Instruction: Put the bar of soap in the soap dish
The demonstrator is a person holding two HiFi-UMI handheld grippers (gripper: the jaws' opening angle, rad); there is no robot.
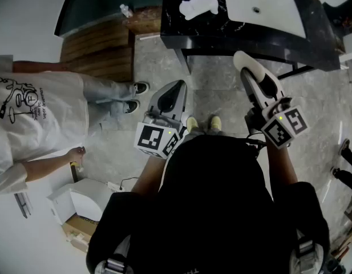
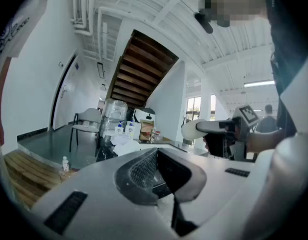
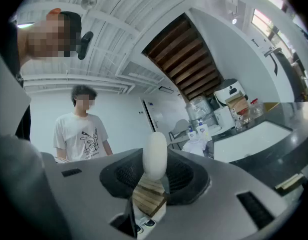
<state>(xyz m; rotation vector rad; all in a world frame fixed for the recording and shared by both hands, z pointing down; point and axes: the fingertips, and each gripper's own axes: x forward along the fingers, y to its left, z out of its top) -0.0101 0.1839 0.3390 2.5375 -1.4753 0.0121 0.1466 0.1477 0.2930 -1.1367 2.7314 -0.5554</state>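
Observation:
A white oval bar of soap (image 3: 155, 154) stands on edge between the jaws of my right gripper (image 3: 156, 170), which is shut on it. A slatted wooden piece (image 3: 149, 196), like a soap dish, sits just below the soap, nearer the camera. In the head view the right gripper (image 1: 248, 66) is held out level above the floor, short of the black counter (image 1: 312, 33). My left gripper (image 1: 177, 90) hangs beside it, level, with its jaws together and nothing in them. The left gripper view shows its own jaws (image 2: 156, 159) and the right gripper (image 2: 199, 129) off to the right.
The counter carries a white sink (image 1: 261, 4) and a white cloth (image 1: 199, 4). A person in a white T-shirt (image 1: 39, 113) stands at the left near wooden steps (image 1: 98, 47). A white box (image 1: 79, 201) lies on the floor.

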